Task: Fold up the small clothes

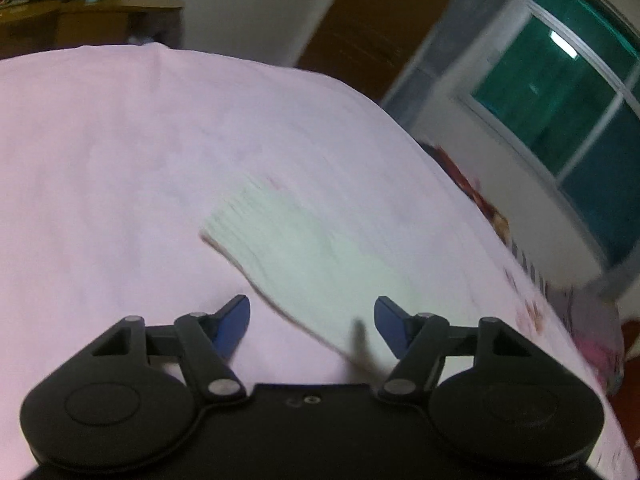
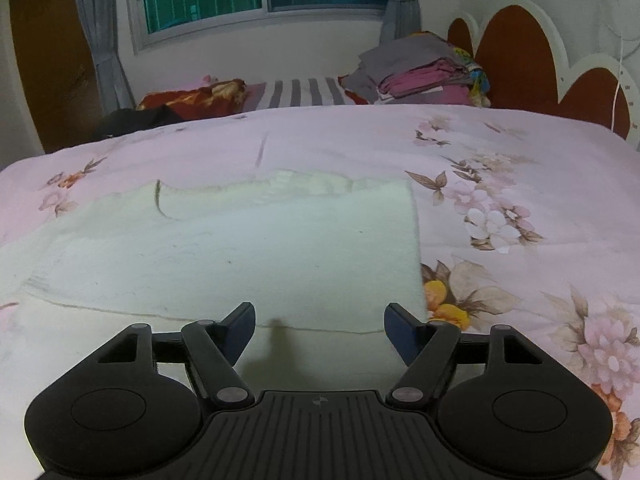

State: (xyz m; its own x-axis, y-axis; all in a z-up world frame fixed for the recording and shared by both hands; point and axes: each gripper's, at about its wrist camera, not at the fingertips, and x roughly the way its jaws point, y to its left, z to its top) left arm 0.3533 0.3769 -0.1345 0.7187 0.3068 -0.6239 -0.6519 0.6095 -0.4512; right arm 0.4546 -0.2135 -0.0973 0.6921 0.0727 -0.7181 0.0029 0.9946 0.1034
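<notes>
On the left wrist view, the left gripper (image 1: 312, 322) hangs over the pink bedsheet (image 1: 100, 160) with its blue-tipped fingers spread wide and nothing between them; a blurred white garment (image 1: 296, 248) runs across the centre of the frame toward the lower right. On the right wrist view, the right gripper (image 2: 319, 330) is likewise spread wide and empty, just above the near hem of the white garment (image 2: 240, 248), which fills the left and centre. A pile of folded clothes (image 2: 420, 72) sits upper right.
</notes>
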